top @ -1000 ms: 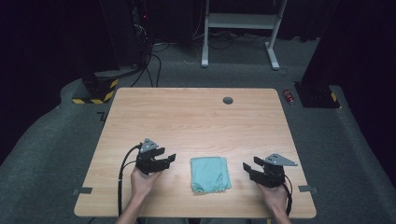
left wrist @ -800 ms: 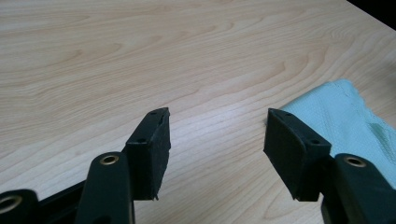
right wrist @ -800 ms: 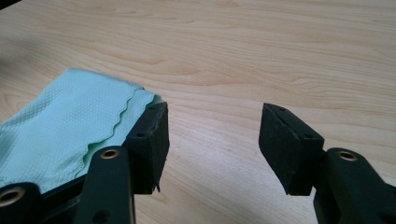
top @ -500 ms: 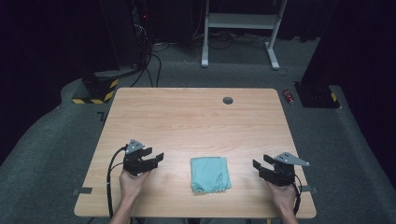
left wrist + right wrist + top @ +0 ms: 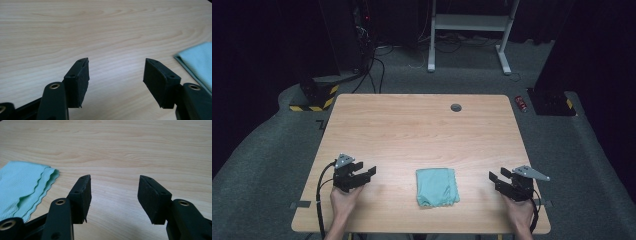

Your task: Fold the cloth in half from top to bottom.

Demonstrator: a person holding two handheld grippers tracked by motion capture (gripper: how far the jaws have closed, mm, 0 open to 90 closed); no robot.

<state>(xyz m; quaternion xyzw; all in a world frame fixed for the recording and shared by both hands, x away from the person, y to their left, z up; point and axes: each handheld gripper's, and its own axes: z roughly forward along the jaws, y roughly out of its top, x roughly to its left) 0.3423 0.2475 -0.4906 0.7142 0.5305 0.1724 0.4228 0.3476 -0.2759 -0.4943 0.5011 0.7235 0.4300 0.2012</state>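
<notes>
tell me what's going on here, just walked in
A person sits at a light wooden table with a black two-jaw gripper in each hand. A folded pale green cloth lies flat near the front edge, between them. The left gripper and the right gripper both rest open on either side of the cloth, apart from it. Neither holds anything.
</notes>
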